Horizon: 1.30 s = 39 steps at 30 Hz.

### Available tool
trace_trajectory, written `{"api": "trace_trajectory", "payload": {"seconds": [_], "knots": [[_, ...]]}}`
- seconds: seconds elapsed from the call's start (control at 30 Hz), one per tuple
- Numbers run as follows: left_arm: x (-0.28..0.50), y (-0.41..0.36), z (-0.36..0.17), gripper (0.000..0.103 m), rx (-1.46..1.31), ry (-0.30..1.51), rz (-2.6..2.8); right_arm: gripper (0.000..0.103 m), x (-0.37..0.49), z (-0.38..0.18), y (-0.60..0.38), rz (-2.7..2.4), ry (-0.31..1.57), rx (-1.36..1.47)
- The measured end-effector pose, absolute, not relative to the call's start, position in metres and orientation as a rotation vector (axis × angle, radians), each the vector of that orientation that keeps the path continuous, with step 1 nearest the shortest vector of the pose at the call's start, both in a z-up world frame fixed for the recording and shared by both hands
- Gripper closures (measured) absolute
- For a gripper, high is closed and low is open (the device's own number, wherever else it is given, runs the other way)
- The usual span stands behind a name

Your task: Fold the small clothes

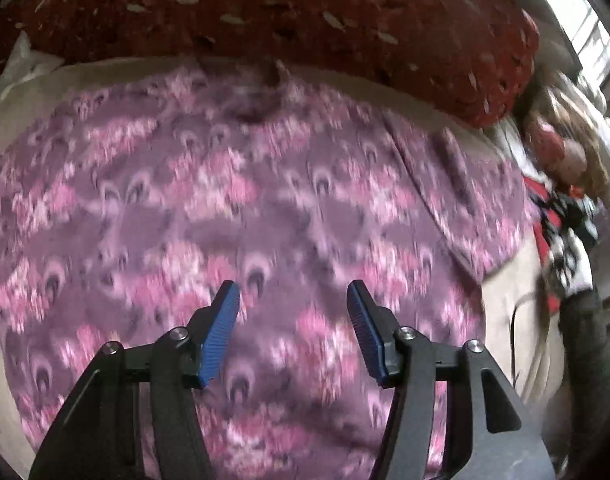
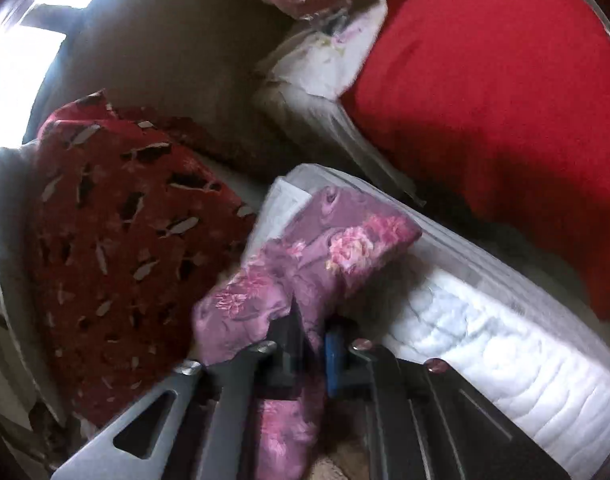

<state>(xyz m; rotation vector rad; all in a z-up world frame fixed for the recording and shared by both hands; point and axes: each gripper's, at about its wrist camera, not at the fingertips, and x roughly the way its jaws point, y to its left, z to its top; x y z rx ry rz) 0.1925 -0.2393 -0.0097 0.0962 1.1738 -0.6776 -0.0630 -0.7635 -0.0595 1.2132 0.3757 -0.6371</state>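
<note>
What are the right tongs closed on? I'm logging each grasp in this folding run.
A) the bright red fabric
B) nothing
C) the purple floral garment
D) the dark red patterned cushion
C: in the right wrist view the right tongs pinch a bunched fold of the purple floral garment, which drapes over and below them.

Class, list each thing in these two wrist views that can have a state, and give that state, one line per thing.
Left gripper: open, empty, above the garment.
Right gripper: shut on a fold of the garment.
Purple floral garment: mostly spread flat, neckline toward the red patterned cushion; one part bunched and lifted.
Red patterned cushion: lying beyond the garment.
</note>
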Motion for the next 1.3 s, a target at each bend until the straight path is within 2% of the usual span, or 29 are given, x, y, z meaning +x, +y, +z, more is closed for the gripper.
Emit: {"api": "trace_trajectory", "payload": {"seconds": [0.13,0.27,0.4,0.6,0.73,1.1,1.23,1.3], "knots": [[0.217,-0.229,-0.013,0.048,0.031,1.156,-0.62,0.096,-0.1,-0.03,-0.768,-0.743,0.275,1.128],[0.241,-0.21,-0.026,0.048,-0.03,1.173,-0.533,0.096,-0.107,-0.033,-0.772,-0.802,0.392,1.128],[0.251,-0.191,-0.039,0.048,-0.099,1.183,-0.517,0.096,-0.098,-0.012,-0.742,-0.781,0.373,1.071],[0.254,-0.185,-0.042,0.048,-0.105,1.139,-0.501,0.096,-0.036,0.037,-0.669,-0.602,0.424,0.902],[0.255,-0.184,-0.043,0.048,-0.111,1.126,-0.511,0.096,0.018,0.049,-0.607,-0.466,0.476,0.841],[0.271,-0.124,-0.031,0.048,-0.25,1.131,-0.522,0.093,0.138,0.043,-0.427,-0.153,0.675,0.645],[0.277,-0.097,-0.027,0.048,-0.316,1.13,-0.526,0.089,0.167,0.034,-0.369,-0.062,0.724,0.606],[0.278,-0.091,-0.029,0.048,-0.346,1.14,-0.544,0.083,0.174,0.022,-0.344,-0.028,0.773,0.598]]}}
